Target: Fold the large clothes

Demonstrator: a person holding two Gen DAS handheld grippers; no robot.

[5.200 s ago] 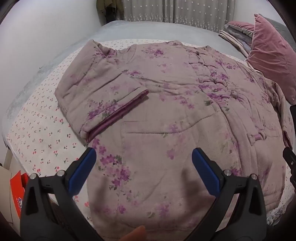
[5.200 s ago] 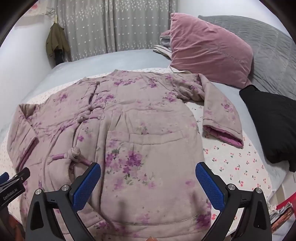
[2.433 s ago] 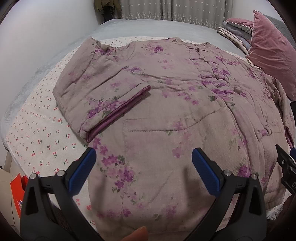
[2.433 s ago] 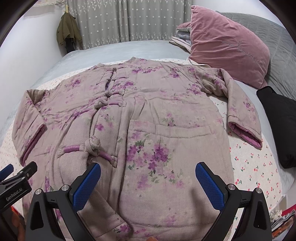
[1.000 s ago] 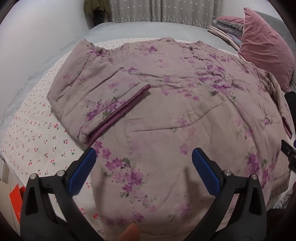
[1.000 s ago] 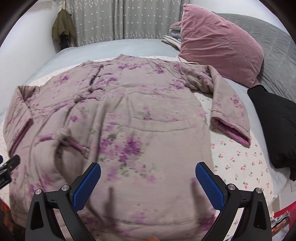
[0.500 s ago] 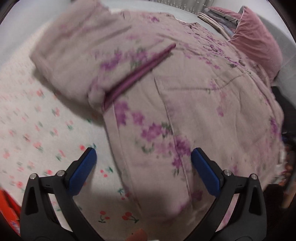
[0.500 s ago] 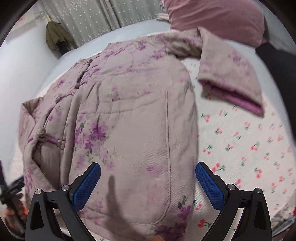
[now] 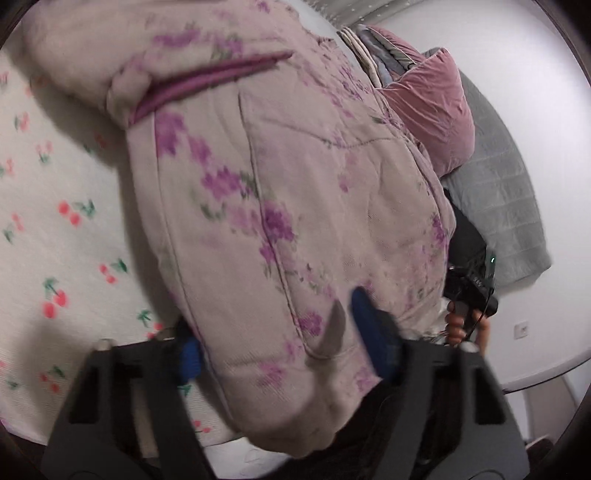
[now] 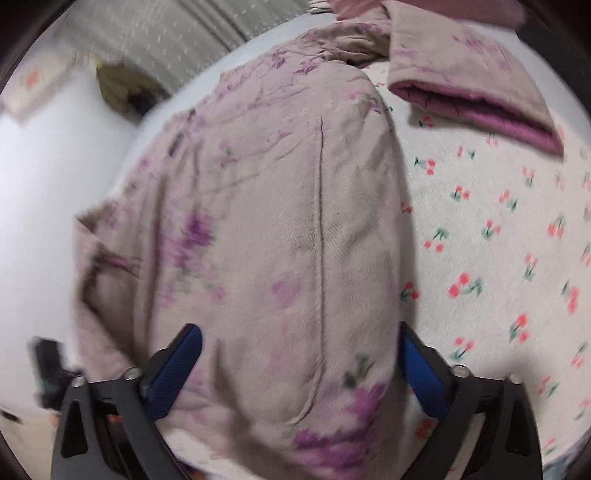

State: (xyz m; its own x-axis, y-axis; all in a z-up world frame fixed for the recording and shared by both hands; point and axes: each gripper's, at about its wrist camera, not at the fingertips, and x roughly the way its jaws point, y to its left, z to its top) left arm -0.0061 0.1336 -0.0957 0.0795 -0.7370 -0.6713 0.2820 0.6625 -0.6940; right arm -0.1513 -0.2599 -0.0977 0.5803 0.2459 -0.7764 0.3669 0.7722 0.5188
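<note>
Left wrist view: the floral padded jacket (image 9: 280, 177) lies on the bed's cherry-print sheet (image 9: 55, 229), its near hem corner between the closing jaws of the left gripper (image 9: 273, 343); whether the blue pads (image 9: 369, 332) press it yet cannot be told. A folded sleeve (image 9: 177, 70) lies at far left. Only here: a pink pillow (image 9: 432, 110), a grey quilt (image 9: 506, 206) and a hand (image 9: 461, 325) on the other handle. No writing is readable.

Right wrist view: the right gripper (image 10: 299, 373) straddles the jacket's other near corner, jaws closing, grip uncertain. Only here: grey curtains (image 10: 177, 33) and the right sleeve cuff (image 10: 469, 92) at far right.
</note>
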